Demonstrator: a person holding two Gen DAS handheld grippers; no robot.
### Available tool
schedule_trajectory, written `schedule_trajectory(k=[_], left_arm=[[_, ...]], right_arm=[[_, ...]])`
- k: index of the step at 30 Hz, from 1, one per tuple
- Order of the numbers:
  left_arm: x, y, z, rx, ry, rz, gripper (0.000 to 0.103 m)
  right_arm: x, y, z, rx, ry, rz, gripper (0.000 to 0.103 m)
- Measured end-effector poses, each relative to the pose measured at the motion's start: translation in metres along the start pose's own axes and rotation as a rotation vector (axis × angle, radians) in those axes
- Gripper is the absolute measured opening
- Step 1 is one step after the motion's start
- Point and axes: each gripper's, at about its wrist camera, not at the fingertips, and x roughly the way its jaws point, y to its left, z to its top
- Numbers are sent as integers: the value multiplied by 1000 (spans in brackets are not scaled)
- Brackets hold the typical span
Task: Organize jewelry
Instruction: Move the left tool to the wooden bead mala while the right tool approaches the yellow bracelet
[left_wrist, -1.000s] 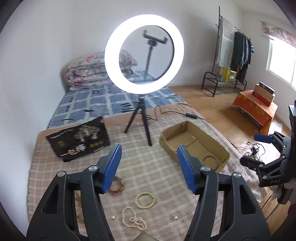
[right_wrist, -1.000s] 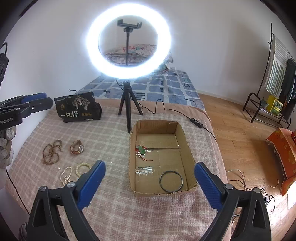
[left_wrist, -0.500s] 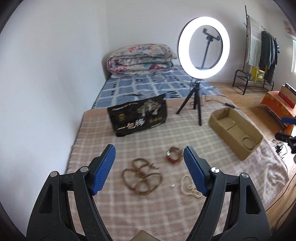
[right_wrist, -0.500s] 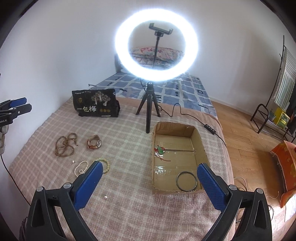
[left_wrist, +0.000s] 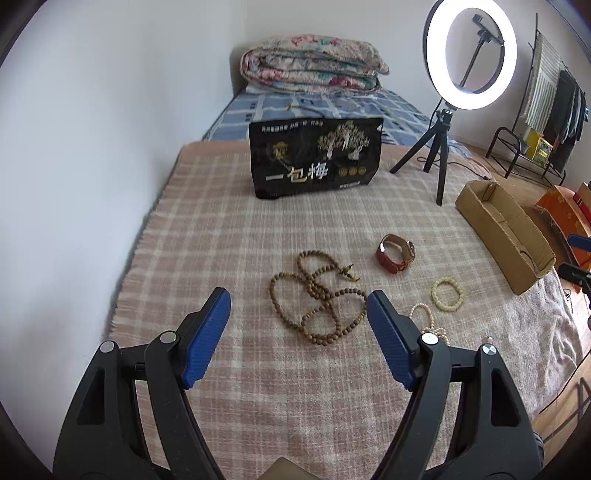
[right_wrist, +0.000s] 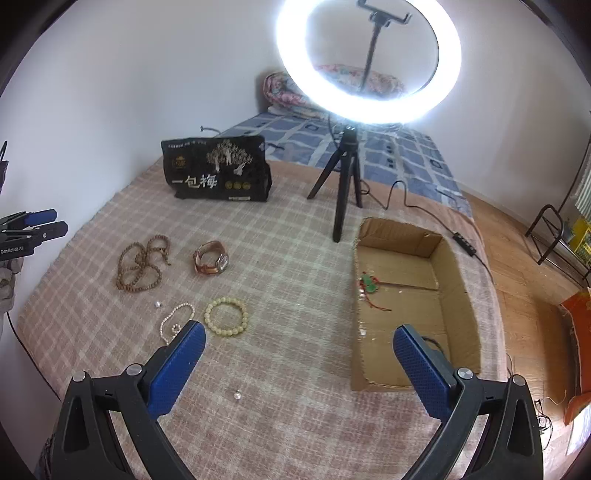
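- Wooden bead necklace lies in loose loops on the plaid blanket, directly ahead of the left gripper, between its two blue pads.
- Left gripper: jaws wide apart, holding nothing, hovering above the blanket and not touching the beads.
- Brown-strap watch sits just right of the necklace, standing on its band edge.
- Pale yellow bead bracelet lies flat near the watch, further right; pearl strand is just beside it, partly hidden behind the left gripper's right finger.
- Right wrist view shows the same set: necklace, watch, yellow bracelet, pearl strand running under the left pad.
- Two loose pearls lie apart on the blanket, one near the strand, one closer to the camera.
- Right gripper: jaws wide apart, empty, raised over bare blanket between the bracelet and the cardboard box.
- Box is open-topped, at the blanket's right side; a green pendant on red cord lies inside near the left wall, and a dark ring is partly hidden behind the right pad.
- Black printed bag stands at the far end of the blanket.
- Ring light on a tripod is lit, standing between the bag and the box.
- Folded quilt is stacked against the far wall.
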Motion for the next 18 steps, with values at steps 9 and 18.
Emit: schedule_trajectory(k=[9, 18], left_arm=[[56, 6, -9, -68, 117, -42, 79], [105, 24, -8, -195, 202, -86, 79]], right_arm=[[56, 11, -3, 17, 88, 41, 103], [98, 14, -5, 20, 155, 54, 103]])
